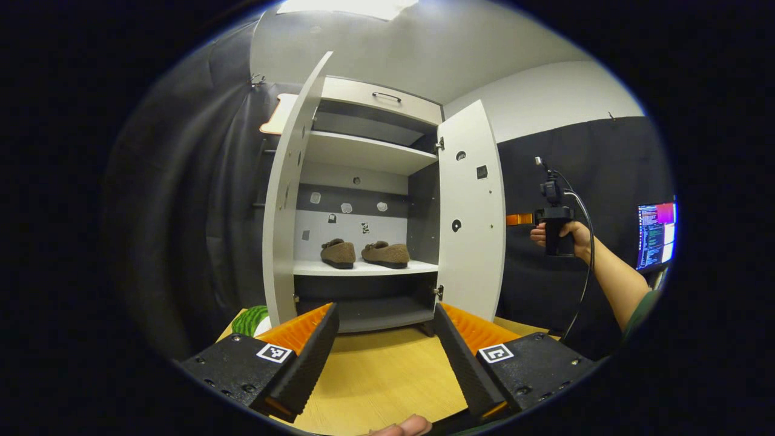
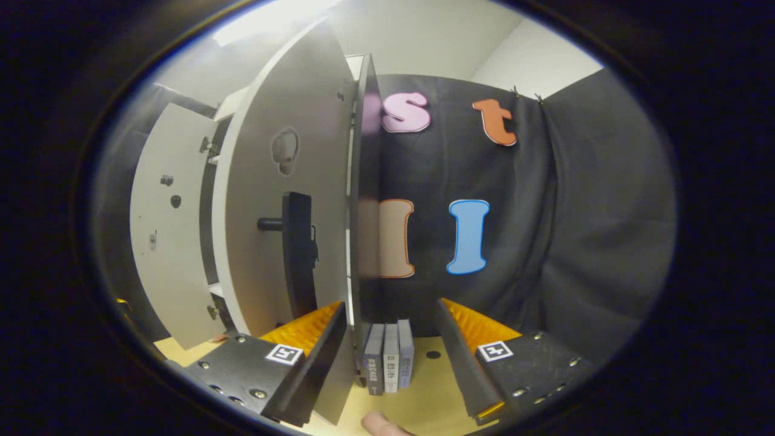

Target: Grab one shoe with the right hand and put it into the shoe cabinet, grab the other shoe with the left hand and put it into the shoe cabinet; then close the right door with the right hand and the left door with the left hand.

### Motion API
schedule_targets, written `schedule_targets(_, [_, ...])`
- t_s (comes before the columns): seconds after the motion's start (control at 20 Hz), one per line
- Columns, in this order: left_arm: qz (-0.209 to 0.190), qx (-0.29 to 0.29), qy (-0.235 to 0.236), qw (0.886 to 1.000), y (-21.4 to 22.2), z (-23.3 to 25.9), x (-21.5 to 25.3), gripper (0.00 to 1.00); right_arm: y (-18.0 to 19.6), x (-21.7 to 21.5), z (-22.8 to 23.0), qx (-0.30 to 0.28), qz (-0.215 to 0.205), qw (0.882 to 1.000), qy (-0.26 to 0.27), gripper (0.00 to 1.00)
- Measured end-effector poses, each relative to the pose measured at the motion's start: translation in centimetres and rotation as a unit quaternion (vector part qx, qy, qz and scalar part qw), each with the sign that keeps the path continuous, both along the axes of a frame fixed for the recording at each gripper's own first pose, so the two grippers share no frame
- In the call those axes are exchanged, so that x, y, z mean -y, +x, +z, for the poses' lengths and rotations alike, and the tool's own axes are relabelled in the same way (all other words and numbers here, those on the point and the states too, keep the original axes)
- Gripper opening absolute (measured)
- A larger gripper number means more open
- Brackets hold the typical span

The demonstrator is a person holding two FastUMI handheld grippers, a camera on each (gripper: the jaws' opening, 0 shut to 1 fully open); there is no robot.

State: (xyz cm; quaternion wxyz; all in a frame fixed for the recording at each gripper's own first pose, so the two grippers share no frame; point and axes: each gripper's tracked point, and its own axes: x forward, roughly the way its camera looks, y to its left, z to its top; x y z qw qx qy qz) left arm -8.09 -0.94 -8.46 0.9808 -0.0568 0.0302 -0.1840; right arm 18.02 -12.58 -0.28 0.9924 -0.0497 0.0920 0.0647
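Two brown suede slip-on shoes sit side by side on the middle shelf of the open white wooden shoe cabinet.

The left brown shoe (image 1: 338,252) and right brown shoe (image 1: 387,254) rest near each other on the white shelf (image 1: 363,268), toes pointing left. The cabinet's left door (image 1: 290,200) and right door (image 1: 471,212) both stand swung open. The cabinet stands on a pale wooden desk (image 1: 375,375). The left tool (image 1: 385,345) hangs over the desk in front of the cabinet, fingers apart and holding nothing. The right tool (image 2: 390,351), fingers also apart, has the right door's edge between them, just beside its left finger; touching cannot be told. A hand (image 1: 569,236) holds that tool to the right of the door. Three upright grey books (image 2: 389,363) stand on the desk beyond.
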Motion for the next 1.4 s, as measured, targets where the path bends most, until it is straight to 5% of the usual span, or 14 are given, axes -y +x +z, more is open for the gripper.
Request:
schedule_targets(0.8, [0.043,-0.021,-0.008,0.999,1.4,-1.1,-3.5,0.96,-0.6,-10.2,-1.0,0.025,0.017,1.0,0.004,0.87])
schedule_targets(1.1, [0.063,-0.016,-0.001,0.998,1.7,-1.3,-4.6,0.96,0.3,-15.3,-2.3,0.006,0.051,0.997,0.064,0.88])
schedule_targets(1.4, [0.09,-0.012,0.012,0.996,1.4,-0.2,-7.7,0.96,-0.6,-15.7,-2.2,0.029,0.048,0.997,0.059,0.97])
